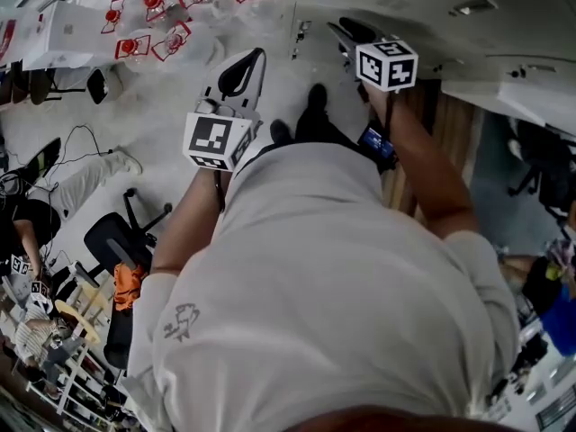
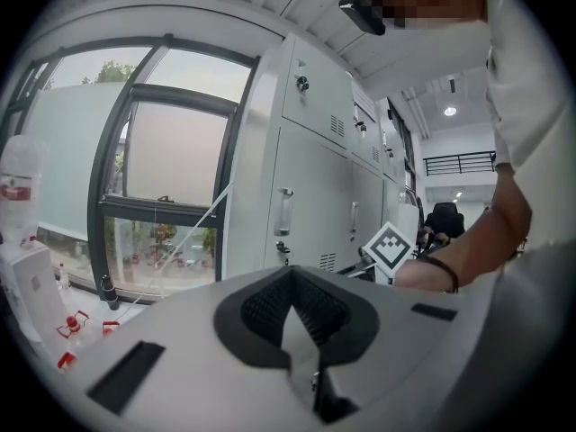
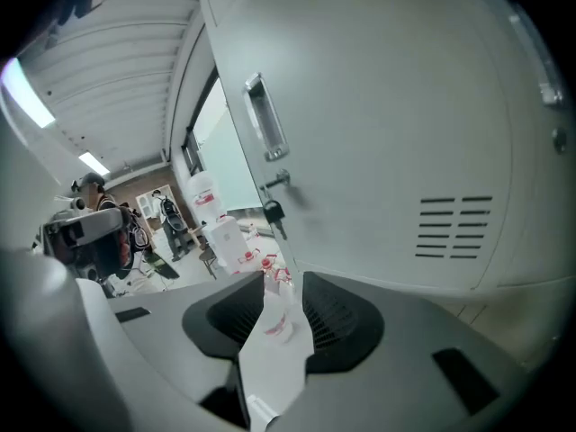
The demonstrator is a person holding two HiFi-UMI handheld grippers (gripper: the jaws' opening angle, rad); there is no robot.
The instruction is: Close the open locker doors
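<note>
A bank of white lockers (image 2: pixel 317 174) with shut doors runs away to the right of a large window. Close in front of my right gripper (image 3: pixel 281 288) stands a white locker door (image 3: pixel 387 124) with a silver handle (image 3: pixel 267 117), a key in its lock (image 3: pixel 273 211) and vent slots (image 3: pixel 454 228). Its left edge shows against the room behind. My right gripper's jaws are open with nothing held. My left gripper (image 2: pixel 290 282) is shut and empty, pointing along the locker row. In the head view both grippers, left (image 1: pixel 245 66) and right (image 1: pixel 340 32), reach forward past the person's torso.
Water bottles with red handles (image 1: pixel 171 25) stand on the floor by the window. A black office chair (image 1: pixel 112 241) and people are at the left. My right gripper's marker cube (image 2: pixel 390 246) and the person's forearm (image 2: pixel 468 250) show beside the lockers.
</note>
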